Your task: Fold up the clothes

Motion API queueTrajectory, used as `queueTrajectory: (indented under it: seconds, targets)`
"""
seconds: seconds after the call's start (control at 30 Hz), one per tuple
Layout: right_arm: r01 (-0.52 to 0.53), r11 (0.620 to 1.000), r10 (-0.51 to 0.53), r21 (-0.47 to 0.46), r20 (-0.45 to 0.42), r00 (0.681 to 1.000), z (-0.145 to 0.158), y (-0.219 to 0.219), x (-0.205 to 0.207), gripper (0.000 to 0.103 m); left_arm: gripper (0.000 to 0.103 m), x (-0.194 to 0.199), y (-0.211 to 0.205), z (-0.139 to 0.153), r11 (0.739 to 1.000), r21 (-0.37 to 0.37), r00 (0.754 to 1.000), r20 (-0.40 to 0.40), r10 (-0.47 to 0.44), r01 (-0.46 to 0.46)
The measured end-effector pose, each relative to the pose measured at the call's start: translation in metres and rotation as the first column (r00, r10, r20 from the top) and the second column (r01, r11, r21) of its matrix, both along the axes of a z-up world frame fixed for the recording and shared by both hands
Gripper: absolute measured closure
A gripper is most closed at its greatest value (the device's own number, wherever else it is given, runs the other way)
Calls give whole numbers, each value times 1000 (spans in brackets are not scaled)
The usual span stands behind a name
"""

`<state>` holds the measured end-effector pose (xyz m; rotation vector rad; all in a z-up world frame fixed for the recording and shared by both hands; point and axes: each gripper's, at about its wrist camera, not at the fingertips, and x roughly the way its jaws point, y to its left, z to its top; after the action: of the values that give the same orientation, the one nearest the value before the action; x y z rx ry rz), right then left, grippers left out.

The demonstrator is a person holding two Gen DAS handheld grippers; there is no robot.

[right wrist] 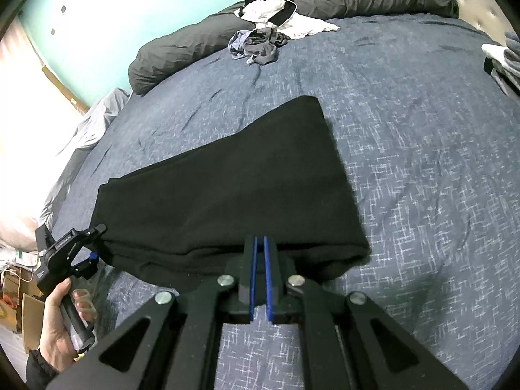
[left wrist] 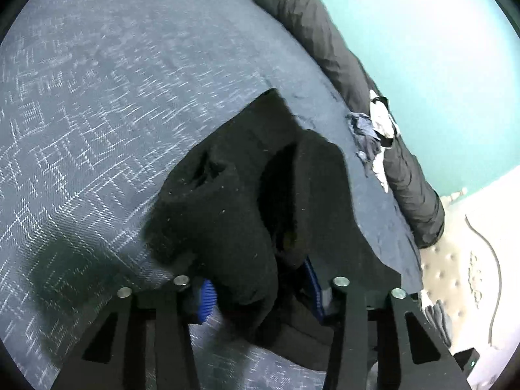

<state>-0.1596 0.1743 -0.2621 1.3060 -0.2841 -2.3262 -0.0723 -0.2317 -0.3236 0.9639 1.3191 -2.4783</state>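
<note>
Black fleece garment (right wrist: 227, 195), folded into a long tapering slab, lying across my blue patterned bedspread (right wrist: 422, 162); its wide bunched end faces me, its narrow end points toward the far side of the bed.

Right gripper (right wrist: 260, 243): blue-lined fingers (right wrist: 267, 269) drawn nearly together with only a thin slit between them, tips at the near edge of the garment. Whether cloth is pinched between them I cannot tell, since the tips meet the dark fabric edge-on.

Left gripper (left wrist: 260, 279): jaws spread wide, blue pads (left wrist: 206, 299) on either side of a thick roll of the black fleece that bulges up between them. The pads flank the fabric, but I see no firm clamp. From the right wrist view, this gripper (right wrist: 92, 243) sits at the garment's left corner, its handle in my left hand (right wrist: 61, 325).

Far side of the bed: a long dark grey rolled duvet (right wrist: 325, 0) along the teal wall (left wrist: 422, 32), with a black-and-white garment (right wrist: 276, 13) against it and a crumpled grey-blue garment (right wrist: 256, 44) just beside that on the bedspread. Pale quilted headboard (left wrist: 455, 260) visible past the mattress edge in the left wrist view.
</note>
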Motion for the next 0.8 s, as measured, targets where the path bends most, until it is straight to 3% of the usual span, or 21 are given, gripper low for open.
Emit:
queueTrajectory:
  seconds: [0.1, 0.27, 0.4, 0.8]
  targets:
    - [0, 1000, 0, -7, 4, 1000, -1, 0, 0, 99, 62, -4, 4, 11, 998, -45, 999, -34, -36, 35]
    - [-3, 1000, 3, -8, -9, 1000, 5, 2, 0, 99, 62, -5, -8, -5, 1000, 14, 1000, 7, -9, 9]
    - [10, 1000, -10, -14, -10, 1000, 6, 6, -2, 99, 66, -3, -6, -6, 1000, 22, 1000, -5, -14, 14]
    - [7, 999, -8, -47, -31, 1000, 22, 23, 3, 99, 74, -16, 32, 75, 989, -96, 980, -153, -127, 113]
